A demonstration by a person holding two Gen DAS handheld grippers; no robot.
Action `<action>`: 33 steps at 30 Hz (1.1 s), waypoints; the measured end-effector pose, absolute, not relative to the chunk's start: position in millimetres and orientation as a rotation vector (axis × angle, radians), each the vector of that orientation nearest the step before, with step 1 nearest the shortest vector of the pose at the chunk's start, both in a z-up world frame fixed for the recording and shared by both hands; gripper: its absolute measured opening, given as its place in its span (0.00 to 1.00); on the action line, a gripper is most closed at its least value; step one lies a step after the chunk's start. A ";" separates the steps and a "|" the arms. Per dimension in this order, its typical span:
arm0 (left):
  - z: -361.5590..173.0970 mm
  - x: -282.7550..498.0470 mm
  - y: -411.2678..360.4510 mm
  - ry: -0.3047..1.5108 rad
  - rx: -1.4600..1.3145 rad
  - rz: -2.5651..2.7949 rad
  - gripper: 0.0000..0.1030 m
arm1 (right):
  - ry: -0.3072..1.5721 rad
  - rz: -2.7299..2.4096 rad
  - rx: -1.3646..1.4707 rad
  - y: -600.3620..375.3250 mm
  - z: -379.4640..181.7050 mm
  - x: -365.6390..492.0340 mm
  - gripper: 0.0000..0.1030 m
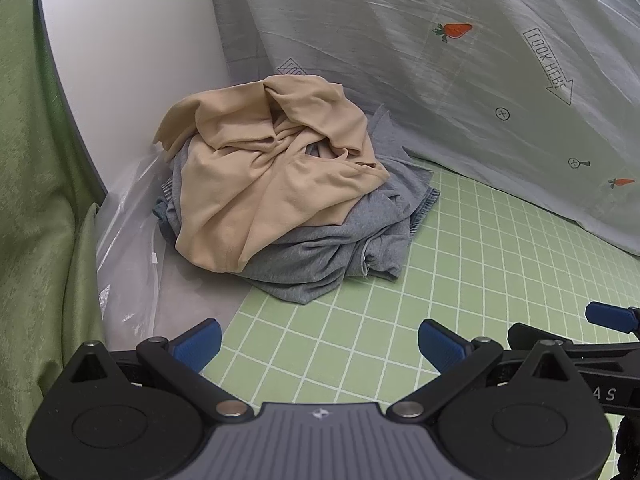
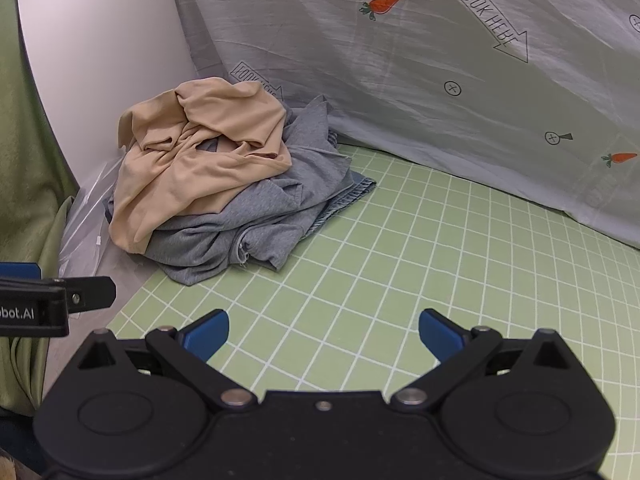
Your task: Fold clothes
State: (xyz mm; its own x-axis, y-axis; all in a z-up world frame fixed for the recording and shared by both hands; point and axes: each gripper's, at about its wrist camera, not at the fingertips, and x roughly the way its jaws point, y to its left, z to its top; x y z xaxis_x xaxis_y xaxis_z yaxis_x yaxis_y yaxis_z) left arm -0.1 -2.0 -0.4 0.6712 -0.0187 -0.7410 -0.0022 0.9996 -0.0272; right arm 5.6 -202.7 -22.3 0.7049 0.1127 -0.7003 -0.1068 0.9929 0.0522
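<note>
A crumpled beige garment (image 1: 260,168) lies on top of a heap of grey clothes (image 1: 332,248) at the far left of a green grid mat (image 1: 460,280). The same beige garment (image 2: 200,160) and grey clothes (image 2: 248,224) show in the right wrist view. My left gripper (image 1: 320,344) is open and empty, low over the mat in front of the heap. My right gripper (image 2: 324,334) is open and empty, to the right of the left one and also short of the heap.
A pale grey sheet with carrot prints (image 1: 460,60) hangs behind the mat. A white wall (image 1: 132,40) and a clear plastic bag (image 1: 124,248) are left of the heap. A green curtain (image 1: 36,200) hangs at far left.
</note>
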 end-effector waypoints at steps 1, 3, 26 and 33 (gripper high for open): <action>-0.5 -0.2 -2.4 0.836 -0.026 -0.009 1.00 | 0.777 0.125 0.014 -201.5 -22.8 5.3 0.99; -0.7 -0.2 -3.2 0.839 -0.024 -0.008 1.00 | 0.778 0.125 0.016 -198.7 -23.7 4.8 0.99; -2.6 2.6 -10.1 0.839 -0.004 -0.012 1.00 | 0.781 0.129 0.018 -202.6 -23.7 5.6 0.99; -3.9 1.3 -10.1 0.839 -0.001 -0.016 1.00 | 0.784 0.126 0.020 -202.1 -23.6 6.4 0.99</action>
State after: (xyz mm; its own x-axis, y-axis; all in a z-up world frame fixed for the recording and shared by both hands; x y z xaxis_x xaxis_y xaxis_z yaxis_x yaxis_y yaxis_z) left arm 1.3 -10.1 -3.9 0.6683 -0.0147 -0.7438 0.0138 0.9999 -0.0073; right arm 6.4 -202.1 -23.6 0.7010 0.1204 -0.7029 -0.1054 0.9923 0.0648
